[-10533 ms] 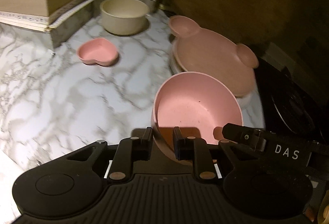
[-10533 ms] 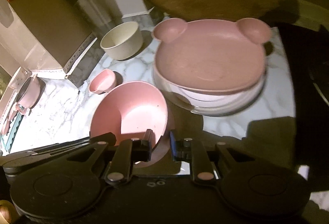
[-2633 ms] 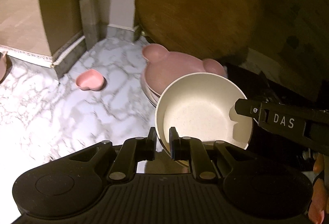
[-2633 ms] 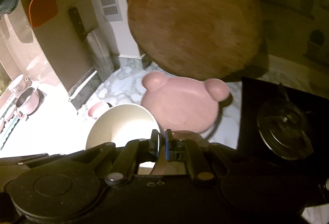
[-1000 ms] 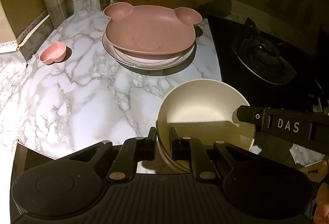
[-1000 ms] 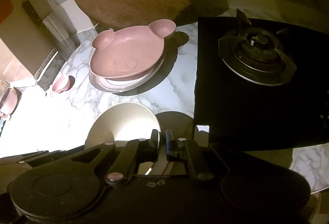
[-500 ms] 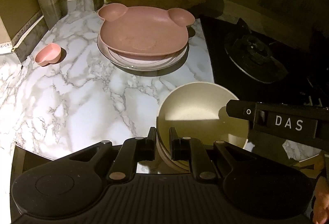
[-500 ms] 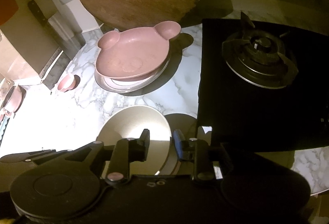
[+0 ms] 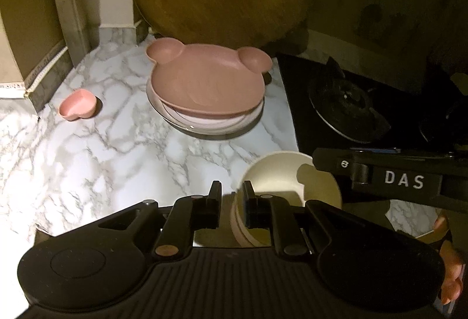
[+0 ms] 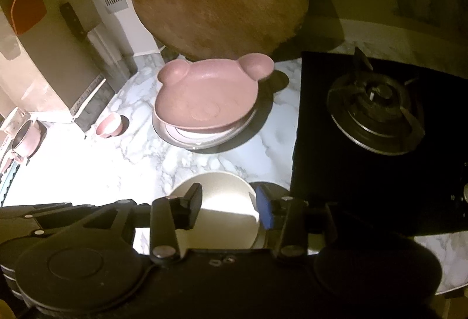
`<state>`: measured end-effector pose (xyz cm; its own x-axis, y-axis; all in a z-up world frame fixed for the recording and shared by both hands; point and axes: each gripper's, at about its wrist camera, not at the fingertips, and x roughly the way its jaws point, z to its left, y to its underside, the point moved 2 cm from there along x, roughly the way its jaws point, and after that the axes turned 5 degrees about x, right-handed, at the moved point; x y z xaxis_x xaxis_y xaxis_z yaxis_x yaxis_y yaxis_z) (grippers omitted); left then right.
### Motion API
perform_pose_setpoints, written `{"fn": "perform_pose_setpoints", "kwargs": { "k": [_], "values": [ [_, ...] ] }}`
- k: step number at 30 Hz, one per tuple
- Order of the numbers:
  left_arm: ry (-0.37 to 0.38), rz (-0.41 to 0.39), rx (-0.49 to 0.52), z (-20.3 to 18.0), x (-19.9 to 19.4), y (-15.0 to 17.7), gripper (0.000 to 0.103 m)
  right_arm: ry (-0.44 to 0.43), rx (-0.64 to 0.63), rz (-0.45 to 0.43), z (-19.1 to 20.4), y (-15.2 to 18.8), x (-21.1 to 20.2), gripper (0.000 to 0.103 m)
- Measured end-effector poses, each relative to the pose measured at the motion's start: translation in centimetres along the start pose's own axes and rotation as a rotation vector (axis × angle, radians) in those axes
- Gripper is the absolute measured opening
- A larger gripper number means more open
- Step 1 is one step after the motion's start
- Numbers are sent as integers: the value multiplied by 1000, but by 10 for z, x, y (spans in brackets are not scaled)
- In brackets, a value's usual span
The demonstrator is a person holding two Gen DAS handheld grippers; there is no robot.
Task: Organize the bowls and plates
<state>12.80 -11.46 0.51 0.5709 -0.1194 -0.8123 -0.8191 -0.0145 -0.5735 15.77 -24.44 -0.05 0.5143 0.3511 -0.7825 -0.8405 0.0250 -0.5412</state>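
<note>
our left gripper (image 9: pixel 231 202) shows a narrow gap between its jaws with nothing in it; the round cream bowl (image 9: pixel 280 178) sits just past the right-hand finger, and we cannot tell if that finger touches the rim. our right gripper (image 10: pixel 229 203) has just been opening its jaws, which now stand apart over the same bowl without pressing on it. the bowl appears nested in a pink bowl whose rim (image 9: pixel 235 219) peeks out below, on the white marble counter (image 9: pixel 102 149) beside the black gas hob (image 10: pixel 377 126). farther back, the pink bear-shaped plate (image 9: pixel 204 82) tops a stack of plates. we judge bowls and plates mostly grouped; the small pink heart-shaped dish (image 9: pixel 77 107) stands alone, well apart.
</note>
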Motion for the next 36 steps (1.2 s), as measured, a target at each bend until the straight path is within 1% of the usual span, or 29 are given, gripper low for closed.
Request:
{"fn": "perform_pose_setpoints", "kwargs": {
  "k": [1, 3, 5, 6, 7, 8, 12, 15, 17, 23, 24, 25, 26, 27, 28, 29, 36],
  "values": [
    [-1, -7, -3, 4, -2, -1, 17, -1, -5, -5, 2, -2, -1, 44],
    [-3, -21, -14, 12, -6, -4, 25, -4, -16, -15, 7, -5, -4, 47],
    [-8, -36, -23, 20, -10, -6, 41, -9, -28, -24, 13, -9, -6, 50],
    [-10, -46, -27, 25, -13, -7, 47, -11, -34, -28, 16, -11, -6, 51],
    [-15, -56, -32, 30, -14, -9, 57, -16, -41, -31, 21, -13, -7, 52],
    [-23, -66, -38, 36, -17, -10, 61, -21, -46, -34, 24, -15, -7, 55],
    [-46, -88, -60, 60, -22, -16, 61, -41, -74, -50, 42, -23, -7, 62],
    [-66, -91, -78, 81, -22, -19, 64, -58, -91, -54, 58, -29, -3, 68],
    [-81, -95, -91, 95, -22, -22, 67, -67, -102, -57, 68, -33, 0, 75],
    [-124, -101, -125, 136, -21, -29, 67, -91, -140, -71, 99, -47, 13, 90],
    [-130, -101, -132, 143, -20, -30, 67, -96, -145, -72, 105, -49, 15, 90],
    [-137, -100, -142, 150, -20, -32, 70, -103, -151, -68, 111, -51, 20, 90],
    [-146, -99, -153, 158, -19, -33, 77, -108, -156, -64, 116, -54, 24, 92],
    [-154, -99, -163, 165, -18, -34, 79, -113, -161, -61, 121, -56, 28, 94],
    [-165, -99, -172, 173, -17, -34, 80, -116, -164, -60, 126, -58, 31, 98],
    [-174, -95, -180, 180, -15, -34, 80, -123, -167, -60, 131, -60, 36, 99],
    [-192, -50, -264, 227, 9, -35, 80, -134, -167, -8, 164, -74, 80, 99]
  ]
}}
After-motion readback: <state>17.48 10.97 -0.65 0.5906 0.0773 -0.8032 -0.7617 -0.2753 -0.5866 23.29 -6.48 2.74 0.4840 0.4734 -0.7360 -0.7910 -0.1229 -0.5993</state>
